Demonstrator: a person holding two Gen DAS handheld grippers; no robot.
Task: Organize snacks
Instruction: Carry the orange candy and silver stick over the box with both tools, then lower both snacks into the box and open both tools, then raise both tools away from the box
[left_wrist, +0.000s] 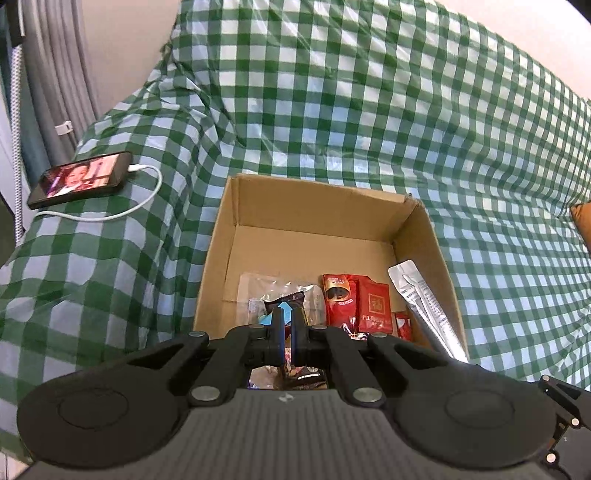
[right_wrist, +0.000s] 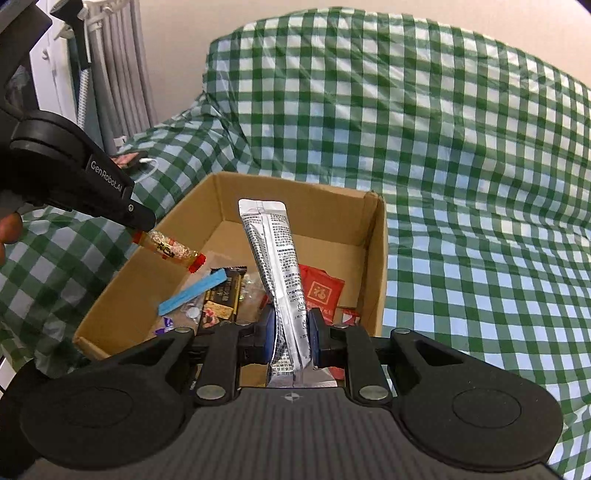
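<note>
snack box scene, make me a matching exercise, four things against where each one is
Things:
1. silver pouch
2. gold candy
3. phone
4. red packet

Places:
A. on the checked cloth, cable plugged in
B. lying in the box
C. in the right gripper
D. in the left gripper, over the box's edge

Pairs: 1-C, 2-D, 3-A, 4-B

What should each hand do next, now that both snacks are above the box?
Probably open both and let go. The right gripper pinches the silver sachet and the left gripper holds the small gold-and-red candy, both over the open cardboard box, where other snacks already lie.
</note>
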